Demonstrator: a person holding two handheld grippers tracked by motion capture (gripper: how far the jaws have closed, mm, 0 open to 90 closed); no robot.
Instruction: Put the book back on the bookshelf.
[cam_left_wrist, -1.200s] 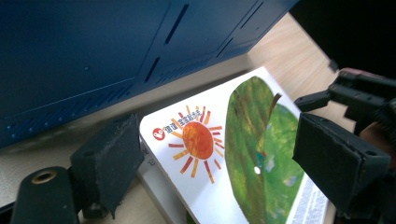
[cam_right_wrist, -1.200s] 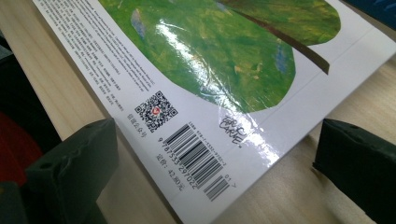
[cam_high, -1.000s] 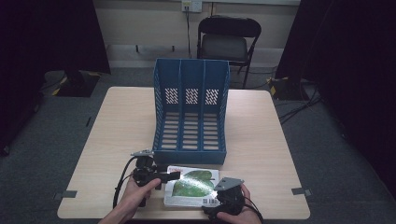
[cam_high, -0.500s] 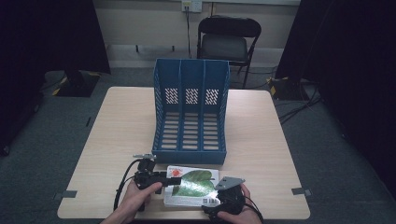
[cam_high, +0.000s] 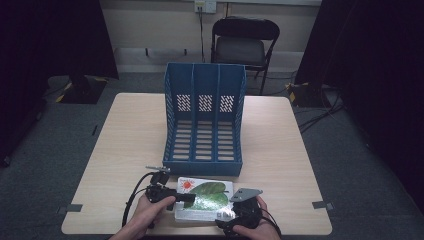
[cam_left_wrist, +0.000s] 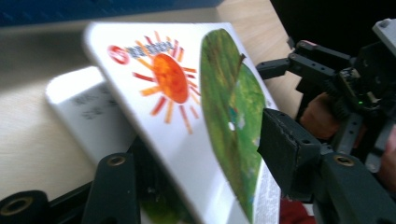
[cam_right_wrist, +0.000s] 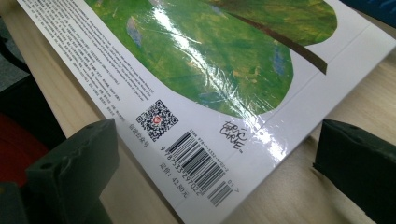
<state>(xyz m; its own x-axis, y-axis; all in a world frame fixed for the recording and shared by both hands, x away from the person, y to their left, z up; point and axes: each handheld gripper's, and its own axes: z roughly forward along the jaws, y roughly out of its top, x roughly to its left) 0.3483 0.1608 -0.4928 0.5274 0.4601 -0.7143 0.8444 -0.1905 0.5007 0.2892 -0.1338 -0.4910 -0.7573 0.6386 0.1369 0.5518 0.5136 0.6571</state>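
Observation:
A picture book with a green leaf and a red sun on its white cover lies at the table's front edge. My left gripper reaches in from the left. In the left gripper view the book stands tilted between the jaws of my left gripper, one jaw under its raised edge, one over the cover. The jaws have just been closing, and I see no pad pressing on the book. My right gripper is open, and the book's barcode corner lies untouched between its jaws. It sits at the book's right front corner.
A blue three-slot file holder stands upright in the middle of the table, just behind the book. A white flat thing with print lies under the tilted book. A black folding chair stands beyond the table's far edge.
The left gripper's jaws have narrowed around the book's left edge, and the gripper has shifted slightly toward the book. The right hand has stayed where it was.

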